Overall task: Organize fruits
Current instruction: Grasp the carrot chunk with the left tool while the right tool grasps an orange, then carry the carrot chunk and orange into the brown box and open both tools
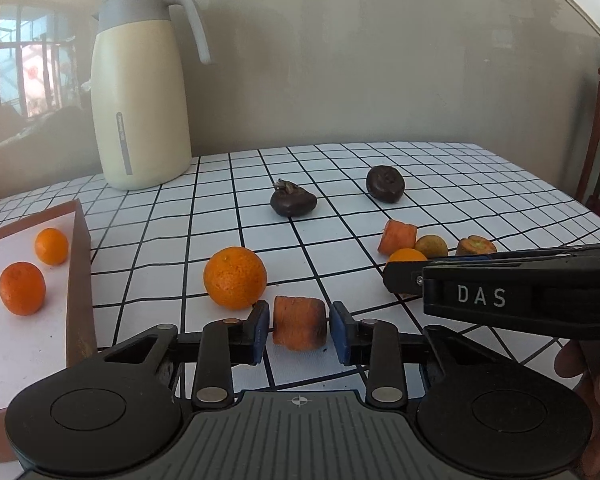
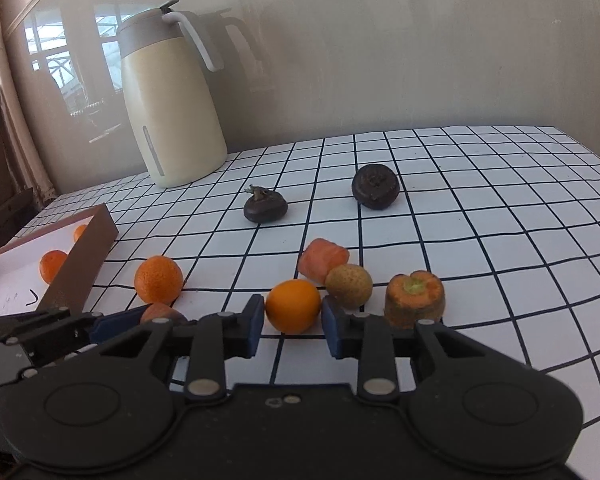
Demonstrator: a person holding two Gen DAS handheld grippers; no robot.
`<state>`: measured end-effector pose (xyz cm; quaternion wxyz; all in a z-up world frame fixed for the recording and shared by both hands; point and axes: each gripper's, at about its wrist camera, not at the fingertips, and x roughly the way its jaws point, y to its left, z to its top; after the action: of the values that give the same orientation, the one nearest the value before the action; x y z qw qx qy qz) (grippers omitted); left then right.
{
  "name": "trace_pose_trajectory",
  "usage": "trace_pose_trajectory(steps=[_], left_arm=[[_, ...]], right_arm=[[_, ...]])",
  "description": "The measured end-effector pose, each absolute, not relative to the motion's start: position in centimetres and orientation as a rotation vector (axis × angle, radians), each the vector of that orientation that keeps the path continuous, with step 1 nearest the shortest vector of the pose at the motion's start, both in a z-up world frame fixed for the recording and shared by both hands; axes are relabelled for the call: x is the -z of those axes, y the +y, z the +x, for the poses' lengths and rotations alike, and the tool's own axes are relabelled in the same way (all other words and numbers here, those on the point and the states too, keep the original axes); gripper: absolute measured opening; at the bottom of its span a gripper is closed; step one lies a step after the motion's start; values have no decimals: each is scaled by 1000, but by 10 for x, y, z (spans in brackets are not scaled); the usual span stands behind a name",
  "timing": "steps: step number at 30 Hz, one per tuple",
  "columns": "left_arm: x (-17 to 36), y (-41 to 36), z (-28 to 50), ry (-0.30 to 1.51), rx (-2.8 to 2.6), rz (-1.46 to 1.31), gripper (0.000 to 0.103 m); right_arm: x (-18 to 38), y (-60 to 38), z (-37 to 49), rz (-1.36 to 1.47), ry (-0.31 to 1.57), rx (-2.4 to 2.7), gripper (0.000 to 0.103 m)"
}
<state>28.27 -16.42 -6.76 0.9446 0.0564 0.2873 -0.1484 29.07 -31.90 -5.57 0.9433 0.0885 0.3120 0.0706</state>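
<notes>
Between the left gripper (image 1: 299,327) pads sits a pinched carrot chunk (image 1: 299,322), while the right gripper (image 2: 293,317) pinches a small orange (image 2: 293,305), both presumably bound for the box (image 1: 78,280).

Carrot chunk (image 1: 299,323) lying on its side on the checked cloth, clamped between blue pads. Smooth small orange (image 2: 293,306) pinched likewise, touching a dull yellow-green fruit (image 2: 348,285). Bumpy mandarin (image 1: 235,277) loose behind the carrot chunk. Two mandarins (image 1: 22,288) (image 1: 51,246) in the white tray (image 1: 79,256). Two more carrot pieces (image 2: 323,260) (image 2: 415,299), two dark water chestnuts (image 1: 293,201) (image 1: 385,183) farther back.
</notes>
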Motion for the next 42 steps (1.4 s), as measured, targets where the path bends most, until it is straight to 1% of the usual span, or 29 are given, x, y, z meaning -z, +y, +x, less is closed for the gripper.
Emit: trace_pose_trajectory(steps=[1,10,20,31,42], left_arm=[[68,-164,283,589,302,115,30],[63,-159,277,573,300,107,30],[53,-142,258,548,271,85,30],[35,-129,229,487,261,101,30],[25,-92,195,470,205,77,30]], right_arm=[[56,-318,292,186,637,-145,22],[49,-318,285,158,610,-116,22],[37,-303,262,2,565,-98,22],[16,-289,227,-55,508,-111,22],[-3,-259,203,-74,462,-172,22]])
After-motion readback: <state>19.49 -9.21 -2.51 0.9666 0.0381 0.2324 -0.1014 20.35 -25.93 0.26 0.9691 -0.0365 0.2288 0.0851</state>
